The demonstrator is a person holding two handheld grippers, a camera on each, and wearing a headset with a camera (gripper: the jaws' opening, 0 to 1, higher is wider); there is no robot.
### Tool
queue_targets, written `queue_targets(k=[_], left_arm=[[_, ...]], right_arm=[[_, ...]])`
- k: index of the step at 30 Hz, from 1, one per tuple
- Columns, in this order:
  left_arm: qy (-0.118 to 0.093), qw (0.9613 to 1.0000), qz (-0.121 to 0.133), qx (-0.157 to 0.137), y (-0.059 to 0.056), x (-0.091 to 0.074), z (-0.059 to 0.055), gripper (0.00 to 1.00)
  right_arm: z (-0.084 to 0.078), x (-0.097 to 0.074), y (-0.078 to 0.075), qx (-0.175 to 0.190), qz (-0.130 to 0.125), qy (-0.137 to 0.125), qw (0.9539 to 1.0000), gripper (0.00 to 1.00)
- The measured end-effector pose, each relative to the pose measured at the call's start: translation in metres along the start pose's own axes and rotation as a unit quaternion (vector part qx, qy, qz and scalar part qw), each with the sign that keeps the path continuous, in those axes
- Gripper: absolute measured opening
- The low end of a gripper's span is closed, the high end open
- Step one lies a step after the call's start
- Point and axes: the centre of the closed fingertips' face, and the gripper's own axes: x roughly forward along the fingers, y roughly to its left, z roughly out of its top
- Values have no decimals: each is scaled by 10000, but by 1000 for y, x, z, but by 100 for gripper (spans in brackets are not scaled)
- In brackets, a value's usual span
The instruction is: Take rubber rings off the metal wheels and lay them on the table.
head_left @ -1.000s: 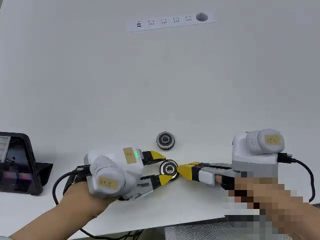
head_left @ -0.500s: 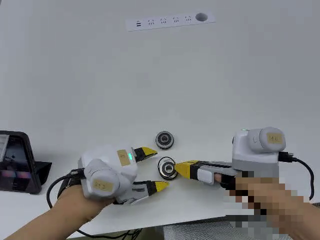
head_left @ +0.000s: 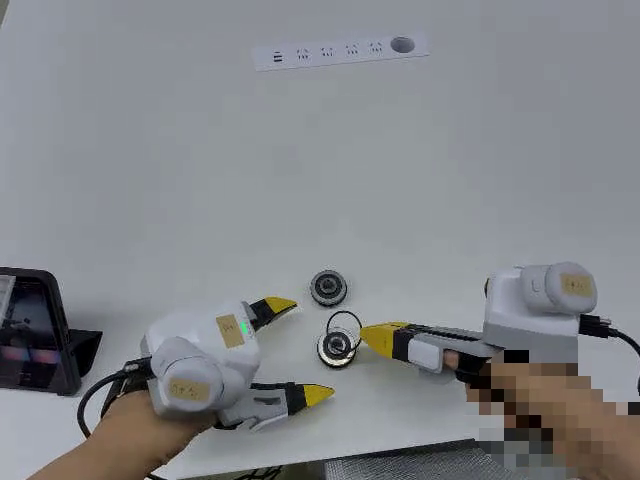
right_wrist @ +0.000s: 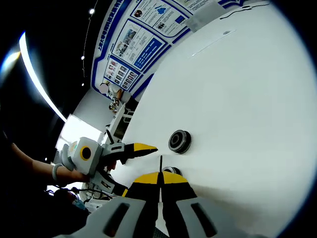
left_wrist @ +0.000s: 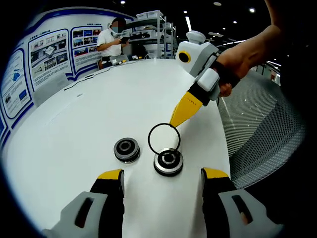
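White power strip far back, dark device (propped on a stand) at left, wall posters beyond

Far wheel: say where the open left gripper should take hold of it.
Probably from above, jaws straddling the outer edge of the far wheel. It lies flat, hub up, apart from the near wheel, so the open left gripper can drop around it.

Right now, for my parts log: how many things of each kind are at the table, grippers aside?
Metal wheels: 2
Loose rubber ring: 1
Power strip: 1
Dark screen device: 1
Total: 5
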Motion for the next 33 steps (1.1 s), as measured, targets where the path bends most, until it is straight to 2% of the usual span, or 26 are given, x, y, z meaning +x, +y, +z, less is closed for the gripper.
queue_targets(k=[9, 18, 24, 33], left_arm=[[23, 10000, 2, -90, -1, -1, -3, 65], [47, 9999, 7, -107, -1, -2, -5, 64], [53, 9999, 5, -121, 0, -2, -5, 63], [41, 9999, -12, -159, -1, -2, -4, 61]], right_arm=[[7, -21, -28, 205, -329, -236, 9990, 2], [7, -25, -55, 232, -749, -269, 9966, 2], [4, -23, -61, 18, -925, -127, 9956, 2], [5, -27, -68, -171, -1098, -161, 9937, 10]])
